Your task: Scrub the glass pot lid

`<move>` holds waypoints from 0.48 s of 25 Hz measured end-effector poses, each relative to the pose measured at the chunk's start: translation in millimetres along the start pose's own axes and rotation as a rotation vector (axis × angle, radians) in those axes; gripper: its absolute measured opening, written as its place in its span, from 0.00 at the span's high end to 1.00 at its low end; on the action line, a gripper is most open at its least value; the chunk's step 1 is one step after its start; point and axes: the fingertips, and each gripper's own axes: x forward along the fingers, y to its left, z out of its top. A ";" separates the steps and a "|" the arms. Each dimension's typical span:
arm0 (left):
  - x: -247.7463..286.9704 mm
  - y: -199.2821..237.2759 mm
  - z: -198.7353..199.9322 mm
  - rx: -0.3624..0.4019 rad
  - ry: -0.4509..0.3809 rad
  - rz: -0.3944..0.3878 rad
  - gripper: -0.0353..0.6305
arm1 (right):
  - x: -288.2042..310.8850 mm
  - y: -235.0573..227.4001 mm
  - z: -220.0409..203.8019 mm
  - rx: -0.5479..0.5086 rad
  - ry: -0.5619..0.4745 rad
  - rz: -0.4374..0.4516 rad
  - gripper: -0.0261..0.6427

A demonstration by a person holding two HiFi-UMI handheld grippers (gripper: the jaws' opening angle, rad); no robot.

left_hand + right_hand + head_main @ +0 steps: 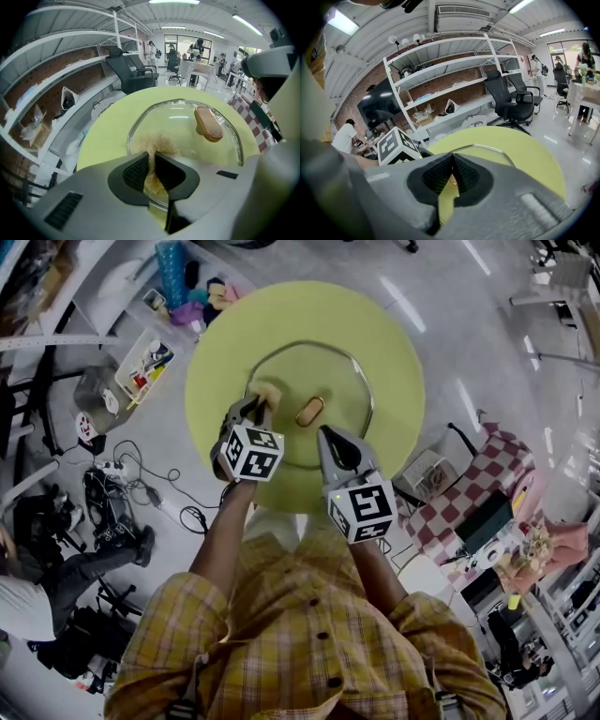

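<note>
**Glass lid ahead of both tools, its near rim covered**

Your left gripper [251, 411] [152, 159] is clamped on a tan fibrous scrubber [270, 393] [157, 140]. The tuft fans out just past its jaw tips onto the glass pot lid [333, 376] [183, 122], and the part between the pads is squeezed thin.

The lid lies flat on the yellow-green table [394, 334] [108, 131] [534, 154], straight ahead of both tools. Its brown knob [309, 412] [208, 124] is ahead and to the right of the left tool.

Your right gripper [330, 439] [452, 161] has its jaws pressed together with nothing seen between them. Its body covers the lid's near rim, so you cannot tell whether the tips touch the glass. Only the far arc of the rim shows beyond it.

Well off to the left of the left tool, a white tray [141, 367] holds small coloured items, too small to name.
</note>
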 end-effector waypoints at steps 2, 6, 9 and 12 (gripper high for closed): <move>0.9 2.3 0.7 0.000 0.002 0.004 0.88 | 0.3 -0.1 -0.1 0.001 0.003 0.000 0.97; 3.1 7.1 2.5 -0.025 -0.003 0.003 0.88 | 1.0 -0.7 -0.3 -0.002 0.003 -0.008 0.97; 4.1 10.2 3.9 -0.045 -0.007 0.005 0.88 | 1.5 0.0 -0.8 -0.006 0.004 -0.008 0.96; 6.5 11.6 7.0 -0.072 -0.007 0.004 0.88 | 1.9 -0.7 -1.3 -0.006 0.004 -0.005 0.97</move>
